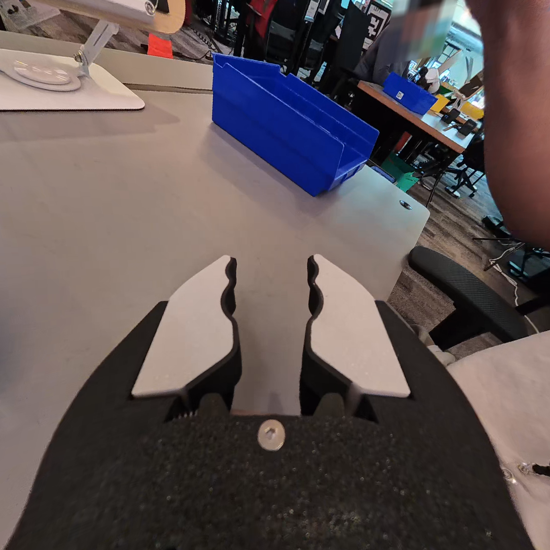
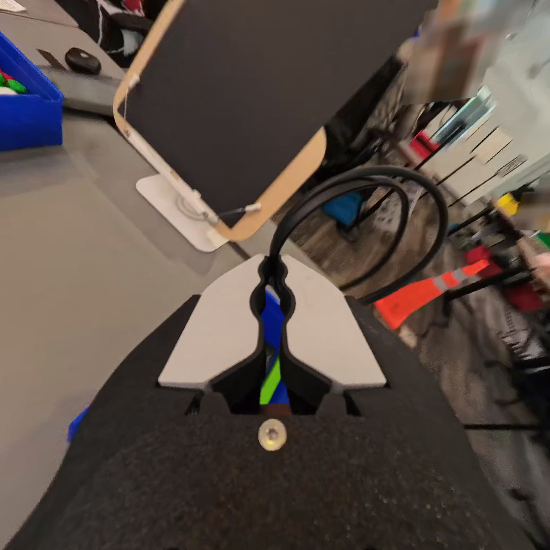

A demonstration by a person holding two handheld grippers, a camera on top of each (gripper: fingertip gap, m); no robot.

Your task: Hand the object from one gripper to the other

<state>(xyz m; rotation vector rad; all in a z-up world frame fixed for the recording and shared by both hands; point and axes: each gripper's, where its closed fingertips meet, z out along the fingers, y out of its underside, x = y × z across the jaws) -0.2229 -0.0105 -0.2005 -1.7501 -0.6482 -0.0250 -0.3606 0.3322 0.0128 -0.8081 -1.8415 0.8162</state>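
Note:
In the right wrist view my right gripper [image 2: 272, 268] is shut on a black looped cable [image 2: 428, 208]. The cable is pinched at the fingertips and its loops arch up and to the right, in the air past the table edge. In the left wrist view my left gripper [image 1: 271, 262] is open and empty, low over the grey table [image 1: 119, 226]. The cable and the right gripper do not show in the left wrist view. A person's arm [image 1: 518, 119] fills its right edge.
A blue bin [image 1: 285, 125] stands on the table ahead of the left gripper. A white stand base [image 1: 74, 89] lies at far left. In the right wrist view a dark panel on a stand [image 2: 238, 98] hangs close ahead, with another blue bin [image 2: 26, 113] at left and an orange cone [image 2: 416, 294] on the floor. Across from one pair of fingers to the other is roughly 45 cm.

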